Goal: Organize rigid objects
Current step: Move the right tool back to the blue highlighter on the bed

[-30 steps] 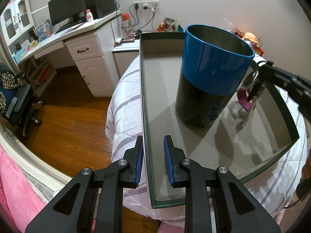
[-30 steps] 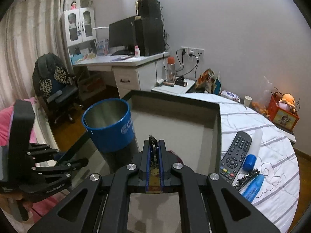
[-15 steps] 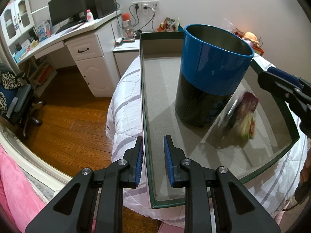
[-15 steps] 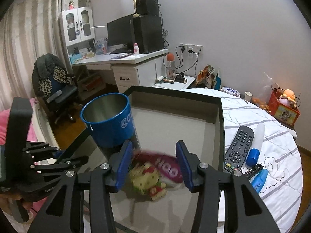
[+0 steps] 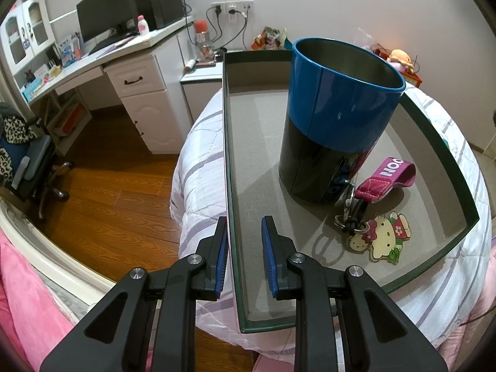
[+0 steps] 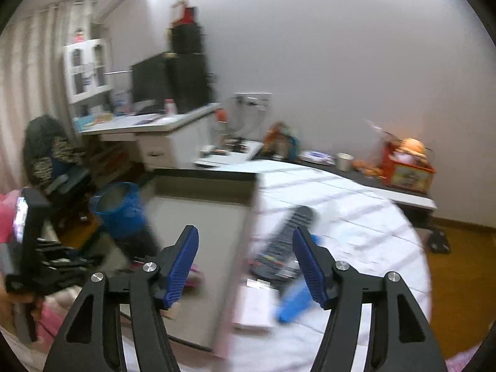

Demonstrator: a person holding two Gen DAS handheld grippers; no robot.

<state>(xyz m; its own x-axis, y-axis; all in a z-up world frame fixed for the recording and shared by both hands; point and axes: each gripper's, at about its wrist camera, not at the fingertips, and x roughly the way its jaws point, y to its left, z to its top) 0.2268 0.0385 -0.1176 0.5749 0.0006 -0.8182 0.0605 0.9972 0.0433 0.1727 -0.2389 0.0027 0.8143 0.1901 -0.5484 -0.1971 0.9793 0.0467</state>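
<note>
A dark green tray [image 5: 446, 167] with a grey floor lies on the bed. A tall blue and black can [image 5: 334, 117] stands upright in it. A keychain [image 5: 376, 217] with a pink strap and a cartoon cat charm lies on the tray floor beside the can. My left gripper [image 5: 243, 248] straddles the tray's near left wall with its jaws narrowly apart, touching nothing visibly. My right gripper [image 6: 246, 263] is wide open and empty, above the tray's right edge [image 6: 245, 248]. The right wrist view is blurred; the can [image 6: 119, 210] shows at its left.
A black remote [image 6: 285, 241], a blue tube [image 6: 294, 302] and a white flat item [image 6: 252, 308] lie on the striped bedcover right of the tray. A white desk [image 5: 133, 71] and an office chair [image 5: 28, 161] stand on the wooden floor to the left.
My right gripper opened and let go of the keychain, which dropped into the tray beside the can. The right gripper then swung up and right. The left gripper has not moved.
</note>
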